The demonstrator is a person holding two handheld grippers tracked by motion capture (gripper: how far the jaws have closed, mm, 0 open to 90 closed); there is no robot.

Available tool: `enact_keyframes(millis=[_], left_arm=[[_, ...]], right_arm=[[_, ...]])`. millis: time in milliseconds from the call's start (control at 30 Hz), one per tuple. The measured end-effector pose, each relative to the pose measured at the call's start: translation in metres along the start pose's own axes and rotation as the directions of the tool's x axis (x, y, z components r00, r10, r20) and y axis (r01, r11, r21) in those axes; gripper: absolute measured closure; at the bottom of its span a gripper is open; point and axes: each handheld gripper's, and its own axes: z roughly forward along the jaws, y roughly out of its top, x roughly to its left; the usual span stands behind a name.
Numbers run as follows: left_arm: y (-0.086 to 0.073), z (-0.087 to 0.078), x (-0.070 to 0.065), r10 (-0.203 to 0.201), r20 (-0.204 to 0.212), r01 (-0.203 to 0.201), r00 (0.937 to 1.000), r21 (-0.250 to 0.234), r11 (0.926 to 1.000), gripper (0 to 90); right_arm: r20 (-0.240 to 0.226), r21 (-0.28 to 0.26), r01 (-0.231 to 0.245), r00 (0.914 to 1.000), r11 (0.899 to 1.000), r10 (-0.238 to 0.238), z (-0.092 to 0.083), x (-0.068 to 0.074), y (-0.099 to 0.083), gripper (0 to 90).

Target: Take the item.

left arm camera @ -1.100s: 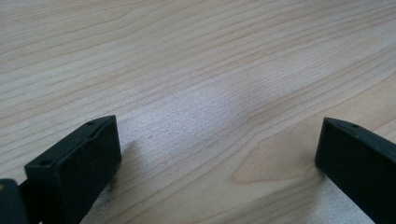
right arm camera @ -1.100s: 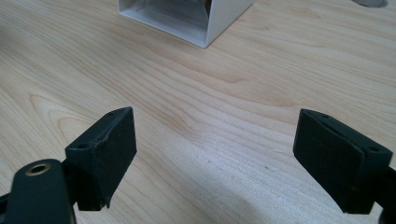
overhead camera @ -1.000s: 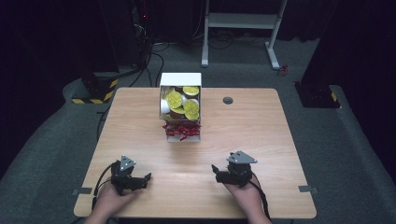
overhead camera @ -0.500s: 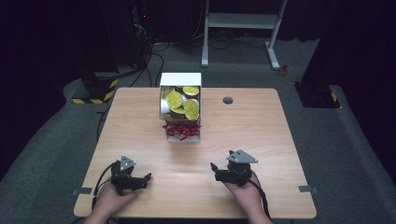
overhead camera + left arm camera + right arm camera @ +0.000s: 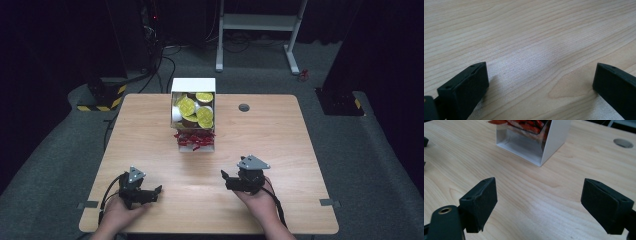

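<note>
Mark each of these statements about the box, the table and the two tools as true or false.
1. Both tools, left tool and right tool, are open. True.
2. The right tool grips the white box. False: it is apart from the box, holding nothing.
3. The box holds yellow-topped cups and red packets. True.
4. The box lies on the floor. False: it stands on the table.

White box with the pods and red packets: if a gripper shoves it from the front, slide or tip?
Probably slides: the white box sits flat on the smooth wooden table. It looks thin-walled and light, so a high push may tip it. The gold-lidded pods are piled loose in the upper tier and could spill. Red packets look floppy. Both grippers are open and apart from it.
</note>
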Motion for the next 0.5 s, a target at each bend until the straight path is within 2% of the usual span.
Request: enact_keyframes(millis=[167,200,500], left_arm=[[0.000,0.000,0.000,0.000,0.000,0.000,1.0000,0.000,1.0000,0.5],[0.000,0.000,0.000,0.000,0.000,0.000,1.0000,0.000,1.0000,0.5],[0.000,0.000,0.000,0.000,0.000,0.000,1.0000,0.000,1.0000,0.5]], right_arm=[[0.004,-0.011,0.009,1.0000,1.000,-0.009,0.000,-0.002,0.009,15.5],[0.000,-0.018,-0.003,1.0000,1.000,0.003,0.000,-0.002,0.013,17.1],[-0.020,-0.029,-0.012,0.9997,0.999,0.012,0.007,-0.006,0.029,21.8]])
